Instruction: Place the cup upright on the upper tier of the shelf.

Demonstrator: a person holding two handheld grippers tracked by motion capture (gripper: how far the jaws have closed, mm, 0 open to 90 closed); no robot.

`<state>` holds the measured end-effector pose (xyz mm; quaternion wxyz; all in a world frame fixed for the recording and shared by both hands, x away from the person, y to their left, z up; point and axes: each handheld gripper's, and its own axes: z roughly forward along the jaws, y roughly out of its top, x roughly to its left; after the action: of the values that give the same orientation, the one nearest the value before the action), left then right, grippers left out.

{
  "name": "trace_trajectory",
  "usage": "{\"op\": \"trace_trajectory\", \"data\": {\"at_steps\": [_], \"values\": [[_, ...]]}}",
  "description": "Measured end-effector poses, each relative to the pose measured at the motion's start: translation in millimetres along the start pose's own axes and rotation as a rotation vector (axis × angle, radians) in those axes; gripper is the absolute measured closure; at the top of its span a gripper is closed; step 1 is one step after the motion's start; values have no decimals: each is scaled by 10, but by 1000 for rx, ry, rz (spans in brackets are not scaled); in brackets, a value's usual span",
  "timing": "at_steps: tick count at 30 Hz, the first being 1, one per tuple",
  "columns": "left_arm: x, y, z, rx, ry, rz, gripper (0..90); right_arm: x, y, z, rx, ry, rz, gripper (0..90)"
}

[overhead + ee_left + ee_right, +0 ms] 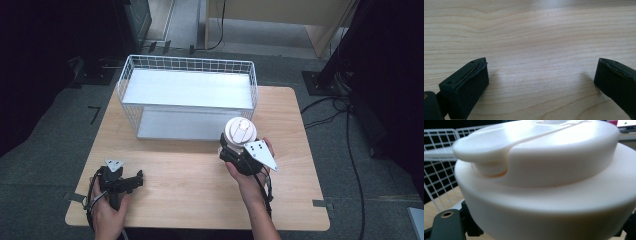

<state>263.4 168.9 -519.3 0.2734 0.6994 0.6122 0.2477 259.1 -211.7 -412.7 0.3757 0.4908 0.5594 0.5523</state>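
High view, near edge: the left hand-held gripper (131, 181) rested on the tabletop (190, 175) with its jaws apart and nothing between them.
Left gripper view: bare wood lay between the two black pads (472, 82).
Right side: the right hand-held gripper (231, 149) was clamped on a white lidded container (239, 131), held near the right front corner of the wire basket (131, 112), apparently off the tabletop.
Right gripper view: the container (544, 185) stood very close to the camera, its lid with a flip tab on top, so where the pads gripped it was hidden.
Far part: the white wire basket stood at the back of the tabletop, its bottom bare.
Risk one: the smooth round wall could slip between the pads if the hand tilted, and the container might fall.
Risk two: the base could catch on the basket rim if it was carried over too low.
Count: two hand-held grippers, one container, one basket.
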Motion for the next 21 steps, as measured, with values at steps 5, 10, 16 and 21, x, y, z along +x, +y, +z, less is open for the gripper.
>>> {"op": "trace_trajectory", "data": {"at_steps": [5, 10, 16, 21], "values": [[1, 0, -1, 1, 0, 1, 0, 84, 148, 41, -26, 15, -20, 152], [0, 0, 1, -1, -1, 1, 0, 178, 341, 96, -62, 20, -42, 152], [-2, -1, 0, -1, -3, 3, 0, 260, 545, 135, -105, 21, -54, 152], [-6, -2, -1, -1, -6, 7, 0, 292, 701, 189, -133, 9, -64, 152]]}}
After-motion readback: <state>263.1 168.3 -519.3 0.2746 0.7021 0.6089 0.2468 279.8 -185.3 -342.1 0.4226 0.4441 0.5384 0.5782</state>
